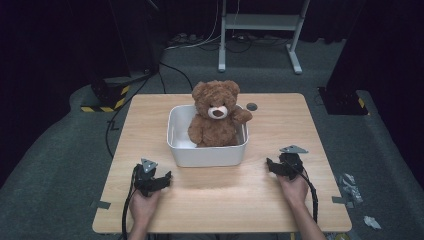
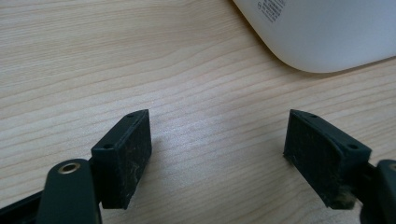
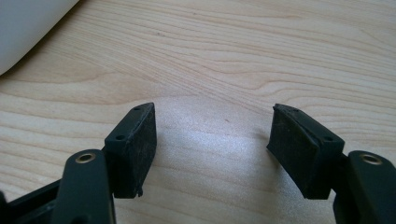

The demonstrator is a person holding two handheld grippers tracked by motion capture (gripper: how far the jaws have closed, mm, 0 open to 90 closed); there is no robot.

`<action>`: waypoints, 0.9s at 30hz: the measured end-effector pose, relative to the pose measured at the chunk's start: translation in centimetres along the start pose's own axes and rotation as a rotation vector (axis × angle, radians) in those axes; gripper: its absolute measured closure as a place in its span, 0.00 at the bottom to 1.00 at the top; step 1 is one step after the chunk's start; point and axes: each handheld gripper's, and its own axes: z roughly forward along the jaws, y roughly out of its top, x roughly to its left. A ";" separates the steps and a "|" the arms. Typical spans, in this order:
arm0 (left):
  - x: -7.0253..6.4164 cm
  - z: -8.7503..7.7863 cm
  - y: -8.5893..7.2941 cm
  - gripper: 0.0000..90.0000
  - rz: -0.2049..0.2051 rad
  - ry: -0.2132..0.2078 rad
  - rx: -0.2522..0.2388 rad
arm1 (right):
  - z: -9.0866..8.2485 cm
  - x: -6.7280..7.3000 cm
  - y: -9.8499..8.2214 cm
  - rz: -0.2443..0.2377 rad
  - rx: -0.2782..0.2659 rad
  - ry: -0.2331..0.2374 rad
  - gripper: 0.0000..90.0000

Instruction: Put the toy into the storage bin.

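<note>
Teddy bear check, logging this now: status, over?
Left gripper open, right gripper open, both empty. Teddy bear sits in white bin. Nothing in the way.

Small grey print is being shown on the outer wall of the white tub [image 2: 327, 32], near its rounded corner in the left gripper view, but it is too small and blurred to be read. No other text, label, brand, number or sign is being made out on anything else.
</note>
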 end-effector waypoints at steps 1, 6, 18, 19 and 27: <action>0.0 0.0 0.0 0.26 0.000 0.000 0.000 | 0.0 0.0 0.0 0.000 -0.002 -0.003 0.36; 0.0 0.0 0.0 0.26 0.000 0.000 0.000 | 0.0 0.0 0.0 0.000 -0.002 -0.003 0.36; 0.0 0.0 0.0 0.25 0.000 0.000 0.000 | 0.0 0.1 0.0 0.009 0.001 0.000 0.36; 0.0 0.0 0.0 0.25 0.000 0.000 0.000 | 0.0 0.1 0.0 0.005 -0.002 -0.003 0.36; 0.0 0.0 0.0 0.25 -0.001 0.000 0.000 | 0.0 0.0 0.0 0.003 -0.002 -0.001 0.36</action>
